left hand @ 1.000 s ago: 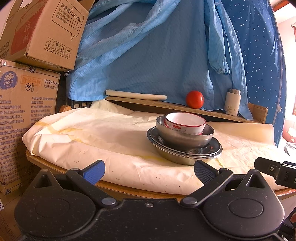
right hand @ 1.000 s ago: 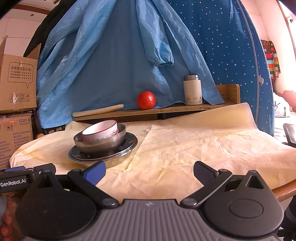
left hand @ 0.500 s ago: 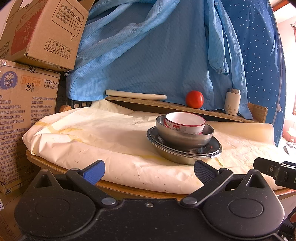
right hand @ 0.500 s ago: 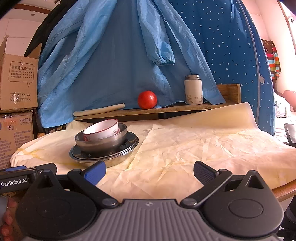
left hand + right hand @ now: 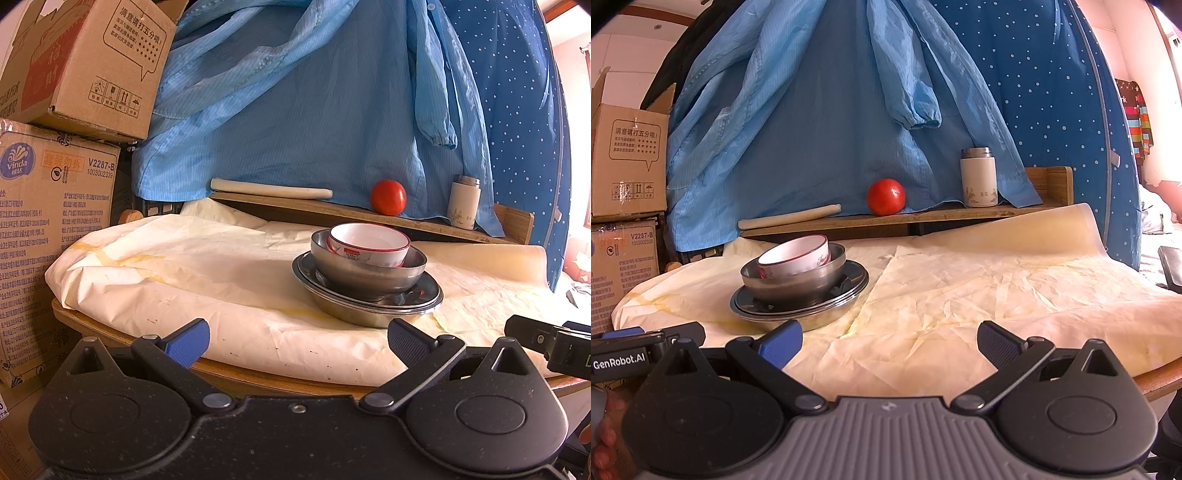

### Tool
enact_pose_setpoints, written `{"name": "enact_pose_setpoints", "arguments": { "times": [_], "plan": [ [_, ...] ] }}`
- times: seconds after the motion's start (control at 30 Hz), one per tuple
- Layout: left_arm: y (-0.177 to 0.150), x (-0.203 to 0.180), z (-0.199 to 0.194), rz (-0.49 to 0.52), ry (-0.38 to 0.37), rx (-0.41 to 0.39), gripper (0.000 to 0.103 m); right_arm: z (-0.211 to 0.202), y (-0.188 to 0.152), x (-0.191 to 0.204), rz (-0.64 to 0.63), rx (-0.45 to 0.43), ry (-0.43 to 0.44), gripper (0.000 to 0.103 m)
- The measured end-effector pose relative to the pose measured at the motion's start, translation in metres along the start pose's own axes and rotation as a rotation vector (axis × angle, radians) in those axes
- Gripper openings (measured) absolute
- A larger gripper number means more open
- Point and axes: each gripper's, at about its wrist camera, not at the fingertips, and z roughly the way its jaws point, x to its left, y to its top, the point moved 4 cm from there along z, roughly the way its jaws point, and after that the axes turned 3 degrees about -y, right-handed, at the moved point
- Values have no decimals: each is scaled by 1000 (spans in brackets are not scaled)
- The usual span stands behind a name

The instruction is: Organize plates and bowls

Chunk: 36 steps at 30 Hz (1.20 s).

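Together, one white bowl (image 5: 369, 244) in one steel bowl (image 5: 369, 275) on stacked steel plates (image 5: 369, 302); both tongs (image 5: 297, 339) (image 5: 889, 339) agape, empty

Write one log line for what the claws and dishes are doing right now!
left claw: open, empty | right claw: open, empty | red-rimmed white bowl in steel bowl on steel plates

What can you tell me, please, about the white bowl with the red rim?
The white bowl looks ceramic or melamine, with a thin red rim line, a red label on one side and script on the other. It appears empty. It sits tilted inside a steel bowl, leaning against that bowl's wall, atop stacked steel plates on the paper-covered table. No hand-held gripper touches it.
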Motion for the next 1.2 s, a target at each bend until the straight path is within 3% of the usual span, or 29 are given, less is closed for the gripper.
{"name": "enact_pose_setpoints", "arguments": {
  "times": [1.2],
  "plan": [
    [0, 0, -1, 1, -1, 0, 102, -1, 0, 1, -3, 1, 10, 103]
  ]
}}
